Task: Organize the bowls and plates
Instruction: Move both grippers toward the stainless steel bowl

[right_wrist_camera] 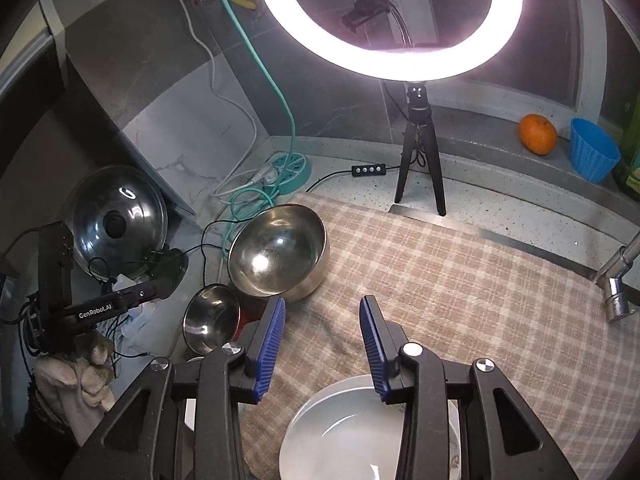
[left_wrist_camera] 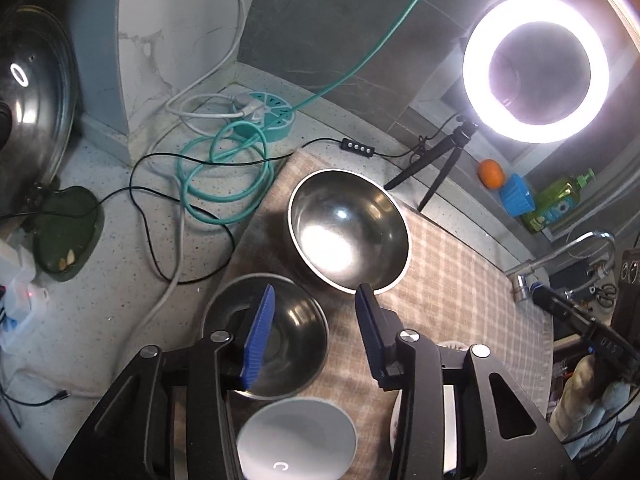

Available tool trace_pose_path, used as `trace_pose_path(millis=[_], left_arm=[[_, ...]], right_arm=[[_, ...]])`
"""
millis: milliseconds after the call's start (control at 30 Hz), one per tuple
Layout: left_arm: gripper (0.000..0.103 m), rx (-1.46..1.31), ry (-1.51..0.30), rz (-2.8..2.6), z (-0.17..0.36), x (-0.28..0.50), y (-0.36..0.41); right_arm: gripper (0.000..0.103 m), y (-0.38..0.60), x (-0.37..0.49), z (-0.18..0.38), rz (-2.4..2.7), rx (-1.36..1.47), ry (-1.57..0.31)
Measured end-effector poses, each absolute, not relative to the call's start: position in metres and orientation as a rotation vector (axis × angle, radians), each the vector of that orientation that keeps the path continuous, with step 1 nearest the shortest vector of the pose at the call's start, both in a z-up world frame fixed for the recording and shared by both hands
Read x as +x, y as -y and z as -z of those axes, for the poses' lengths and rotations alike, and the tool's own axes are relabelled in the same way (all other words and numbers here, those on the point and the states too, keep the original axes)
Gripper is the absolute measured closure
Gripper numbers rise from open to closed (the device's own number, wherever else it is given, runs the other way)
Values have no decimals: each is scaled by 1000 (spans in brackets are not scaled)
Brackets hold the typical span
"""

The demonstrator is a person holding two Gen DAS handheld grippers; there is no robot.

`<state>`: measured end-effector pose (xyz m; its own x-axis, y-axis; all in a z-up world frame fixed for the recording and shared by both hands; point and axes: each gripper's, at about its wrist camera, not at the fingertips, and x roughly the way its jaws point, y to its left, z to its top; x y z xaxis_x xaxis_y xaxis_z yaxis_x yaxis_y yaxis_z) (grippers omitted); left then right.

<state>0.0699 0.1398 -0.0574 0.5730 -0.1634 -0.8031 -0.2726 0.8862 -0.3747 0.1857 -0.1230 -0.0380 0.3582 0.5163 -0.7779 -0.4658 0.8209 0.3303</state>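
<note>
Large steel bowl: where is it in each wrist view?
Left wrist: large steel bowl at centre, just beyond the fingertips, on the checked cloth.
Right wrist: large steel bowl left of centre, at the cloth's left edge.
Shared landmark: ring light on its tripod behind.

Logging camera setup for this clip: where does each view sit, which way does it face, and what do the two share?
Left wrist: on the left hand-held gripper, angled down at a small steel bowl and a white bowl; its blue-padded fingers show.
Right wrist: on the right hand-held gripper, angled down over a white plate; its fingers and the gloved left hand show.
Shared: large steel bowl, checked cloth, ring light.
</note>
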Motion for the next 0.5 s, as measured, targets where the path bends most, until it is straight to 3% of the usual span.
trace_pose_path(millis=[200, 333, 500], left_arm=[[68, -471, -1035, -56, 65, 102, -137], [86, -387, -1040, -120, 71, 126, -137], [89, -437, -1088, -146, 86, 150, -153]], right_arm=[[79, 110, 226, 71, -656, 121, -1135], [82, 94, 245, 85, -665, 93, -1153], [82, 78, 267, 105, -671, 110, -1191]])
